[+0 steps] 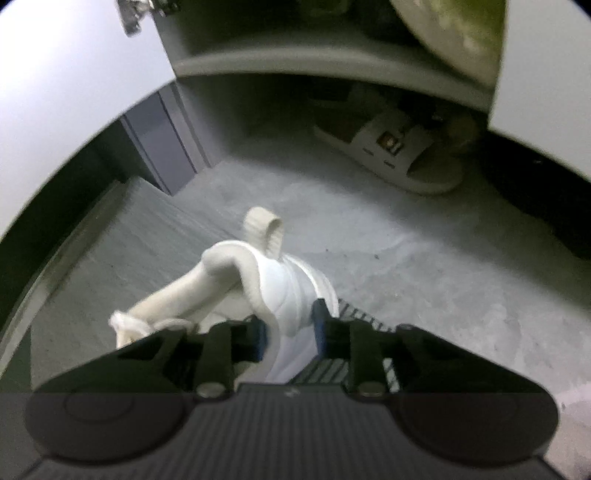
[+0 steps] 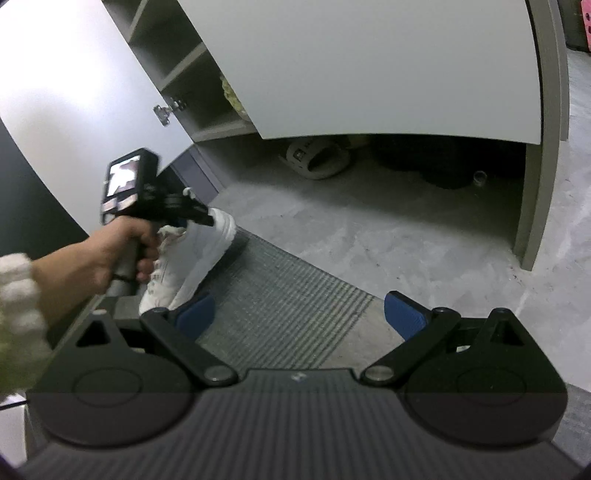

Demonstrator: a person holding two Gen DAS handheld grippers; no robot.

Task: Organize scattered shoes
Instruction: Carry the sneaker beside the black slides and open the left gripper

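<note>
A white sneaker (image 1: 284,291) with a heel loop sits between the blue pads of my left gripper (image 1: 290,325), which is shut on its heel collar. In the right wrist view a hand holds that left gripper (image 2: 195,218) over the sneaker (image 2: 192,258). The shoe is tilted, heel up, toe down at the edge of a ribbed mat (image 2: 280,295). My right gripper (image 2: 299,314) stands open above the mat with nothing between its fingers. A white slide sandal (image 1: 399,155) lies on the floor in the cabinet's bottom bay, also seen from the right (image 2: 317,158).
The shoe cabinet has an open white door (image 2: 74,92) on the left and a grey shelf (image 1: 295,66) above the bottom bay. A dark shape (image 2: 443,166) lies deep in that bay. A yellow-green item (image 1: 454,33) rests on the shelf. Grey concrete floor (image 2: 406,240) lies in front.
</note>
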